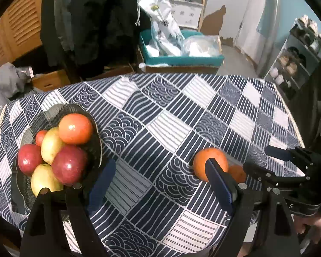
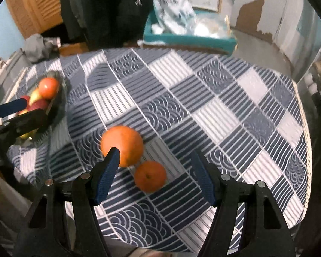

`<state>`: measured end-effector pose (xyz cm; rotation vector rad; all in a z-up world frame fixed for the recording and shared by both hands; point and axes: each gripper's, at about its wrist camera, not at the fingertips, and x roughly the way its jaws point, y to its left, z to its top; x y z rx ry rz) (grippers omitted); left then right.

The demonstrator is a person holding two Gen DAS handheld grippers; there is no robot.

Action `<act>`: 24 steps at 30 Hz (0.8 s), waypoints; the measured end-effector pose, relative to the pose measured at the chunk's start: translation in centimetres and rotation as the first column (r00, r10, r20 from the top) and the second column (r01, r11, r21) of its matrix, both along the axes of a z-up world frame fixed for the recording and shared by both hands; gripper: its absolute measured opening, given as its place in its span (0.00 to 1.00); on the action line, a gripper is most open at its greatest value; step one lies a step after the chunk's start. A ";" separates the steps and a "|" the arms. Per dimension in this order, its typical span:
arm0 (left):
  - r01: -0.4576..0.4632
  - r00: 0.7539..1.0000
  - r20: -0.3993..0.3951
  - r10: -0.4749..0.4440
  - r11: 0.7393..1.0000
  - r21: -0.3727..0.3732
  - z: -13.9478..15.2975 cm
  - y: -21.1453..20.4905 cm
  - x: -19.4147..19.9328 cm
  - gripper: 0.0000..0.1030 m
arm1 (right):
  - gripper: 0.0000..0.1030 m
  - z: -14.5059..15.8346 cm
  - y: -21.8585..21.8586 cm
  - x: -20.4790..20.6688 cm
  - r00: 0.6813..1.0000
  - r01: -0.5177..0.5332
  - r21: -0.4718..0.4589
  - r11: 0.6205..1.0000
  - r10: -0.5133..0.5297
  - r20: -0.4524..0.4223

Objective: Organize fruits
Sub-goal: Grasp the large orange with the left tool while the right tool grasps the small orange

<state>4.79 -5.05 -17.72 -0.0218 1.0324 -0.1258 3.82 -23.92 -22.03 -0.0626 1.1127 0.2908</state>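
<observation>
I count 2 oranges loose on the patterned tablecloth: a large orange and a small orange just beside it, touching or nearly so. My right gripper hovers above them with its fingers spread and nothing pinched; the small orange shows in the gap between them, and the large one sits partly behind the left finger.

In the left wrist view, my left gripper also has its fingers spread wide over bare cloth, empty. Off to its left sits 1 dark bowl holding 6 fruits as far as I can count: 2 red apples, 2 yellow-green apples, 1 big orange-red fruit on top, and 1 small red one mostly hidden behind.
</observation>
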 end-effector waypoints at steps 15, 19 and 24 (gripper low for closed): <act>0.056 0.994 -0.093 -0.052 0.998 0.041 -3.4 -1.7 0.0 0.84 | 0.67 -5.1 1.3 -0.2 0.991 -0.055 -0.031 0.998 0.050 -0.125; 0.060 0.993 -0.099 -0.056 0.997 0.037 -3.6 -2.1 0.1 0.84 | 0.55 -5.9 1.5 0.0 0.988 -0.067 -0.029 0.997 0.062 -0.144; 0.067 0.993 -0.100 -0.064 0.997 0.031 -3.7 -2.6 0.4 0.84 | 0.46 -6.2 1.2 0.2 0.986 -0.065 -0.013 0.998 0.062 -0.152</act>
